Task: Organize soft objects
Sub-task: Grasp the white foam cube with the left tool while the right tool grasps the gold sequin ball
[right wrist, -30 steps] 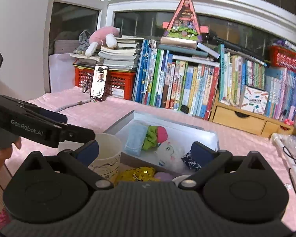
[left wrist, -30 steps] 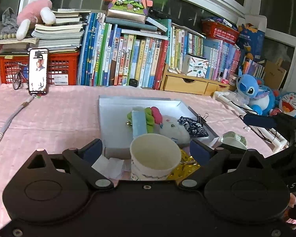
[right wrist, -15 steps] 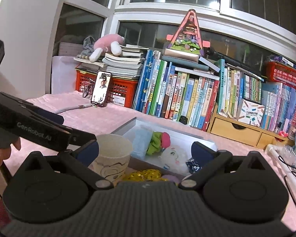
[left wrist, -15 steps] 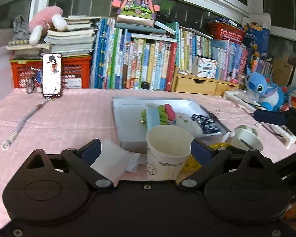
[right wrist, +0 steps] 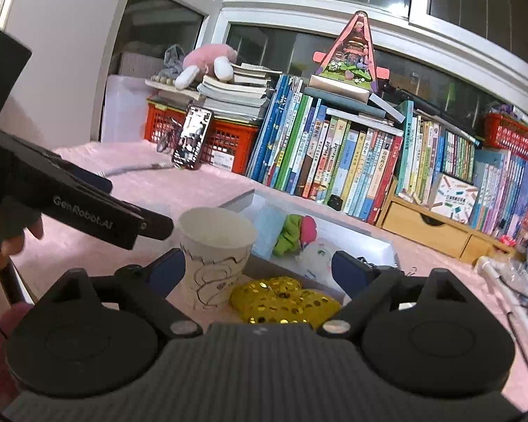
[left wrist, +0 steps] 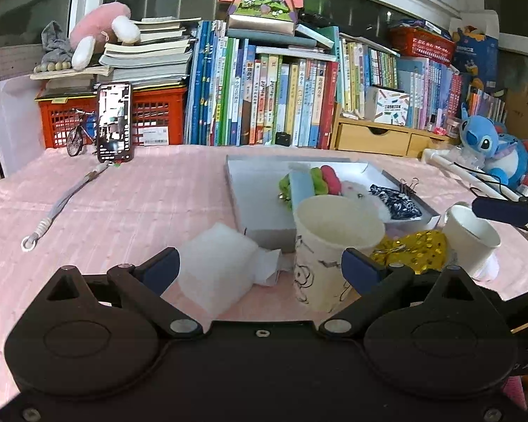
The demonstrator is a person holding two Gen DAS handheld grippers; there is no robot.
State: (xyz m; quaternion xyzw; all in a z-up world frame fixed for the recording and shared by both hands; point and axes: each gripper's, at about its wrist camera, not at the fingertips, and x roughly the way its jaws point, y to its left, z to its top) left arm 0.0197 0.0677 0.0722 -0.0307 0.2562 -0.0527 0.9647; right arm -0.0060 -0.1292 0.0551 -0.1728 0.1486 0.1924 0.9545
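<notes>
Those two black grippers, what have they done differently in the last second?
Both grippers have drawn back from the grey tray and lifted, jaws open and empty. Nothing was taken hold of or let go. The paper cup, gold sequin pouch and white foam stayed put.

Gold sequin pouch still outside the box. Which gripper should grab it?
Probably right. The right gripper is open with the gold sequin pouch lying between its fingers. The left gripper, also open, faces the paper cup and white foam.
</notes>
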